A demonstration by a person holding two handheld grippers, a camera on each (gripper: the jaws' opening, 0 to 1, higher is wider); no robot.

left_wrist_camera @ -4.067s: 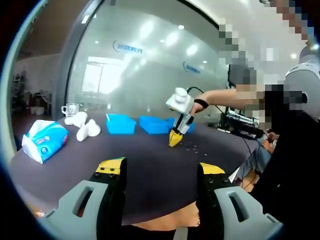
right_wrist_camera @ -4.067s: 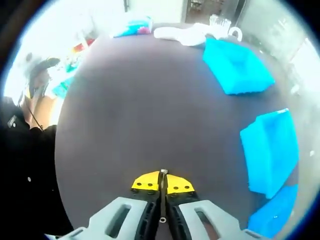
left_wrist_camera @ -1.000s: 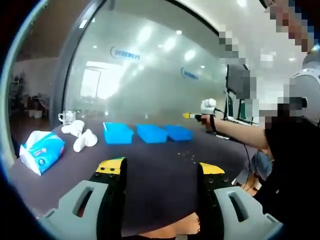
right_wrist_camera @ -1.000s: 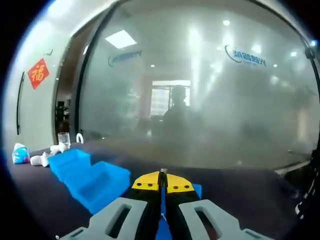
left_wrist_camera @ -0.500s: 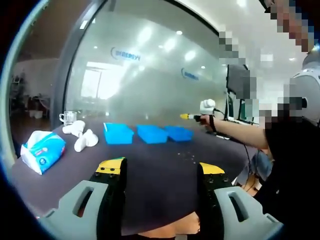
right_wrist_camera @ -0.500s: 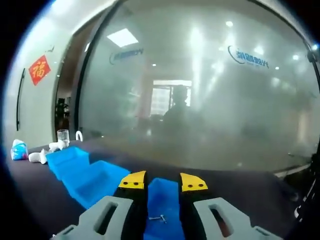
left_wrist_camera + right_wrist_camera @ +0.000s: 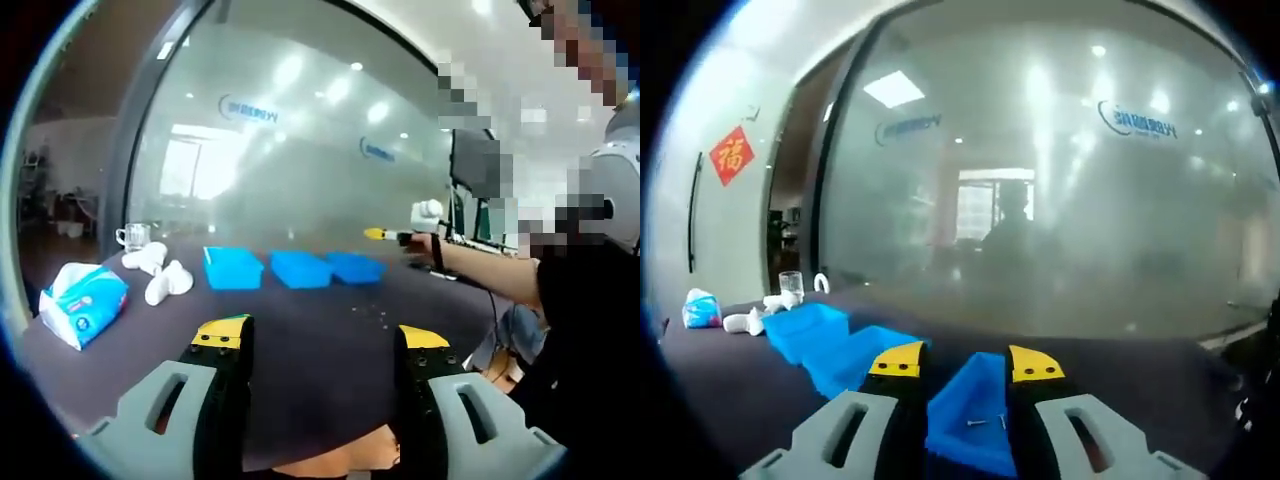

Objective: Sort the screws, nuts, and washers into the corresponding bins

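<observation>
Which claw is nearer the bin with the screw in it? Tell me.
Right. The right claw hangs open directly above that blue bin, where a screw lies. The left claw sits open at the table's near edge, far short of the bins.

Left gripper [image 7: 322, 335]: jaws parted, level above the table. Right gripper [image 7: 967, 361]: jaws parted, empty, held out on an extended forearm [image 7: 480, 272].
</observation>
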